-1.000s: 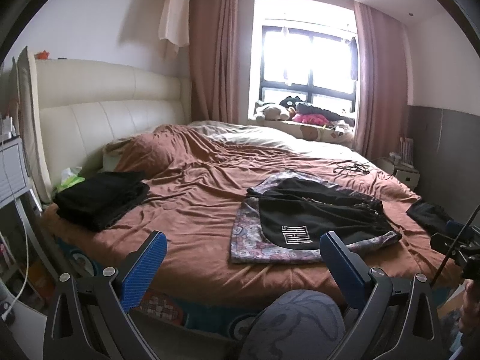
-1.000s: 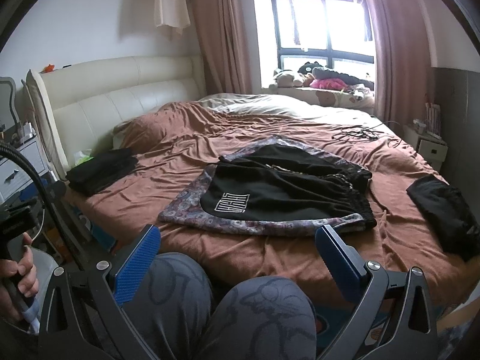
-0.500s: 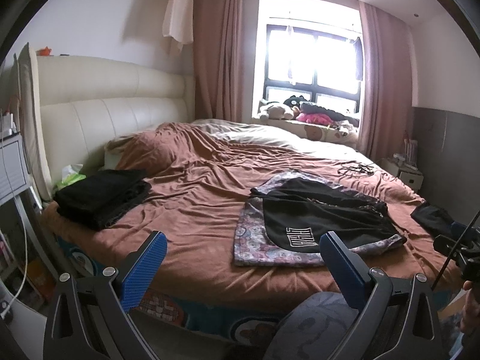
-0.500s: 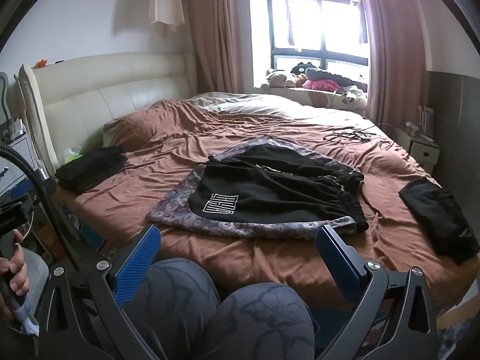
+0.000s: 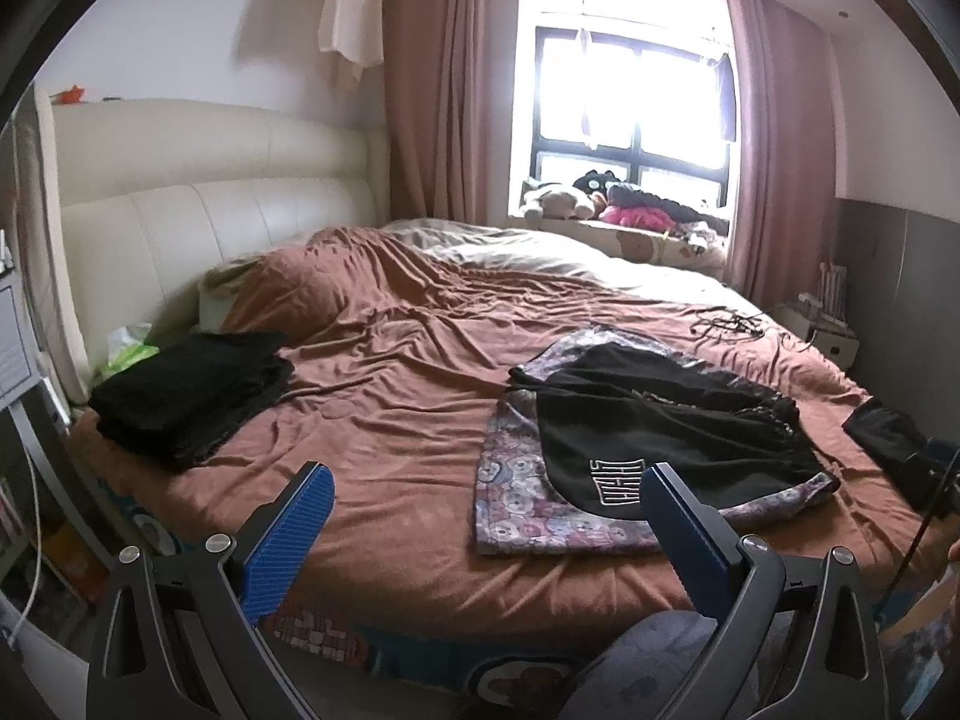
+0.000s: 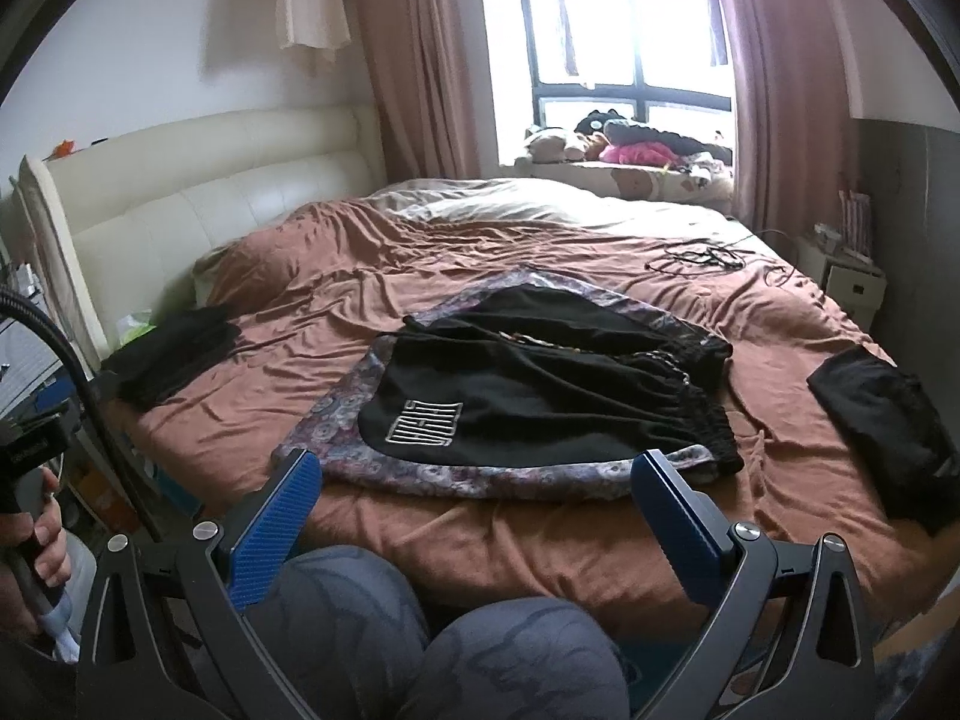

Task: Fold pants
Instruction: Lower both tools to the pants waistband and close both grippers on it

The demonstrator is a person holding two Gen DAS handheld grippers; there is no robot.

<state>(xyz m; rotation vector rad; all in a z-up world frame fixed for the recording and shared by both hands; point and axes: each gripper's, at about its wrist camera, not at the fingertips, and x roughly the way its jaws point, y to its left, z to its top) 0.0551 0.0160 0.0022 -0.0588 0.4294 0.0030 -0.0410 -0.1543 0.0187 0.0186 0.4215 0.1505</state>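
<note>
Right wrist view: we hold both tools, left tool (image 5: 486, 510) and right tool (image 6: 477, 495), spread apart and empty, short of the black pants (image 6: 540, 396) on the bed (image 6: 336, 312).

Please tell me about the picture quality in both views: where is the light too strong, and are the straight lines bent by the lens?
Left wrist view: the window is blown out white, hiding the outside; the headboard curves from fisheye distortion, and dark corners frame the image. Right wrist view: the same window glares, while the black pants stay sharp enough to show the white logo.
</note>
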